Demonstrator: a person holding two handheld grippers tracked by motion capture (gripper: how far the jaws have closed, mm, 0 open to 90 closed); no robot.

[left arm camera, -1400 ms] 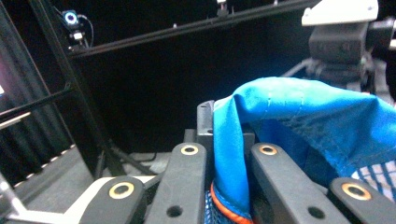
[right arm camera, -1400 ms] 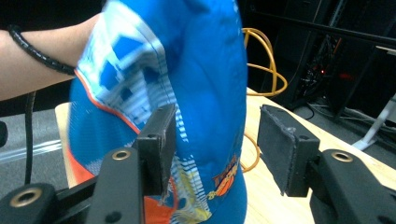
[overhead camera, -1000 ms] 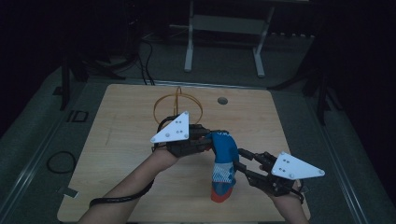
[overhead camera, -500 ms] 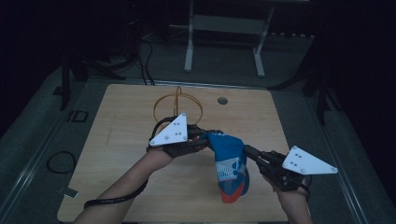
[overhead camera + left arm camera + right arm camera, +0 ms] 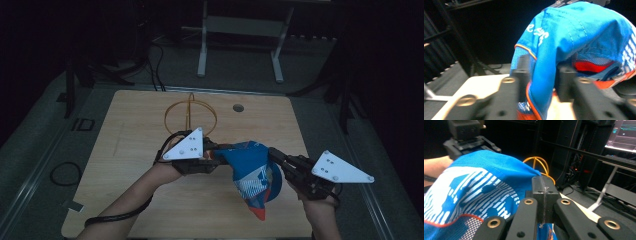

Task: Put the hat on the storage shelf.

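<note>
A person holds a blue cap [image 5: 252, 175] in the air above the near part of a pale wooden bench [image 5: 135, 150], stretched between two hand-held tools. Compared with a second ago, the cap sat lower and more upright between the hands; now it is raised and drawn out sideways, and the right hand has shifted outward to the right. The left tool [image 5: 216, 156] has just been opening its jaws: in the left gripper view they stand apart on either side of a fold of blue fabric [image 5: 544, 82], with the cloth between them and not clearly pinched. The right tool [image 5: 543, 192] is clamped tight on the cap's edge, its two black jaws pressed together over the blue cloth. This suggests the cap is being passed over to the right tool, which now seems to carry most of it. The cap's long axis runs roughly left to right from tool to tool, then droops, with its orange-trimmed end [image 5: 257, 214] pointing down toward the person. Farther back on the bench stands an orange wire hoop stand [image 5: 190, 117], well apart from the cap.
</note>
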